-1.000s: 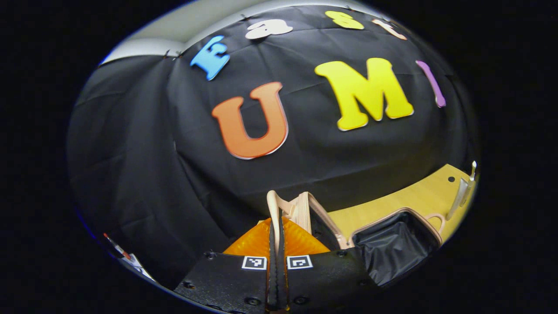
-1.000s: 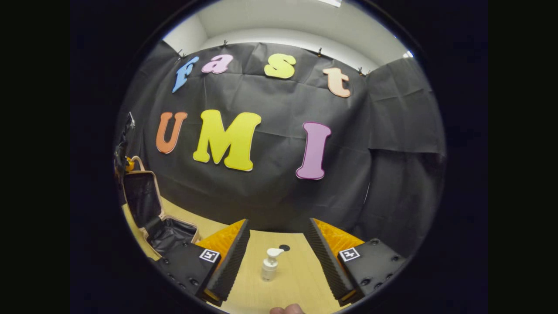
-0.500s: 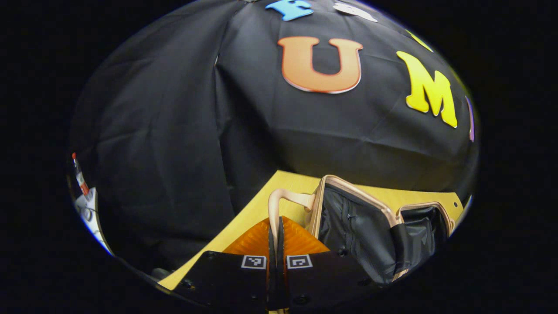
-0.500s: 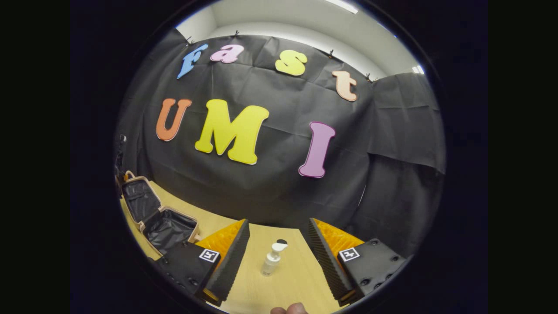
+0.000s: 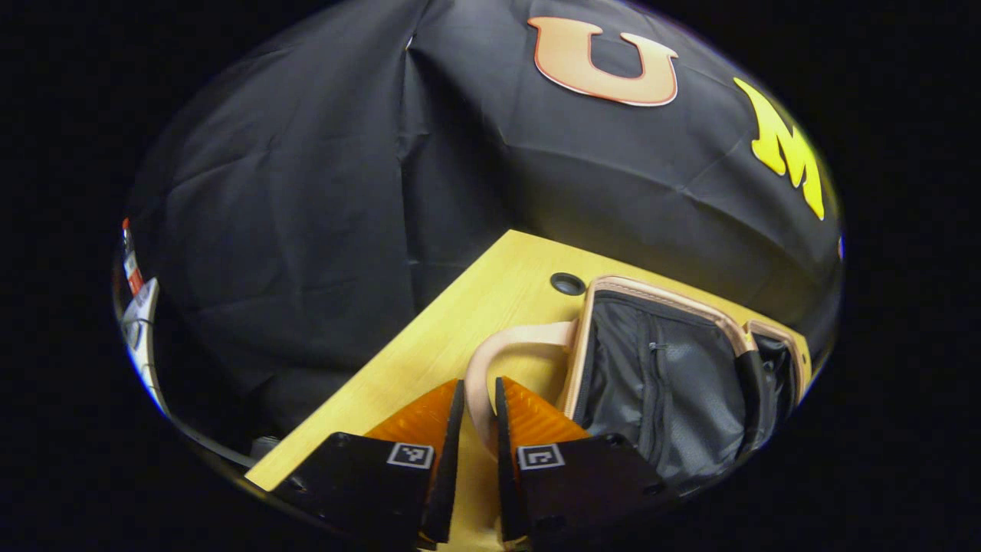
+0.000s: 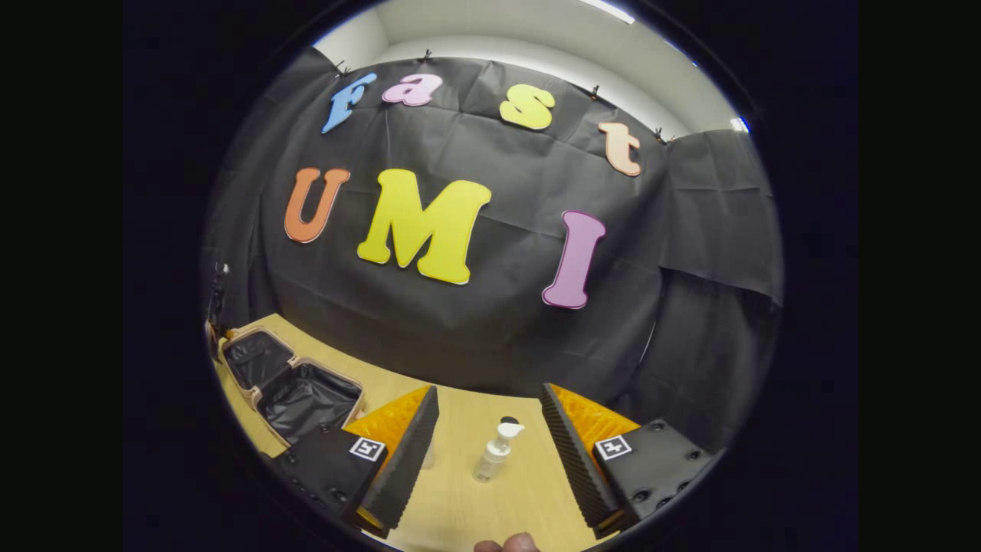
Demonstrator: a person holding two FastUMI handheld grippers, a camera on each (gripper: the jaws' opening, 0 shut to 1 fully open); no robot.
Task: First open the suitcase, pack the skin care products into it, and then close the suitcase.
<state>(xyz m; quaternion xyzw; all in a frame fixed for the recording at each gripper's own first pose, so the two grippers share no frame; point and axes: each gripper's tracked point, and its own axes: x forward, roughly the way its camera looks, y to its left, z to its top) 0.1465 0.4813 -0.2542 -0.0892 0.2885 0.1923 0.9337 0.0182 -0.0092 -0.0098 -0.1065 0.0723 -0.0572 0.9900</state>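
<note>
Beige-trimmed suitcase (image 5: 674, 368) lying fully open on the wooden table (image 5: 429, 360), lid flat beside the base, dark lining and a zipped mesh pocket facing up. Curved carry handle (image 5: 490, 360) looping from the lid's edge down between the fingers of the left gripper (image 5: 477, 429). Fingers slightly apart, with slivers of gap on either side of the strap, so loosely around it rather than clamped; probably parted to let go now that the lid rests on the table and needs no more support.

Off to the far left in the right gripper view, the same suitcase (image 6: 283, 383), both halves spread side by side. Straight ahead, a small clear pump bottle (image 6: 497, 454) standing upright on the table, near a round hole in the tabletop. Right gripper (image 6: 490, 452) spread wide and empty, one finger to each side of the bottle, touching neither; most likely lined up this way for a grasp on the bottle's body. Fingertip of a hand (image 6: 506, 543) just at the bottom edge.

Opening apparently done; packing not yet begun, closing to follow.
</note>
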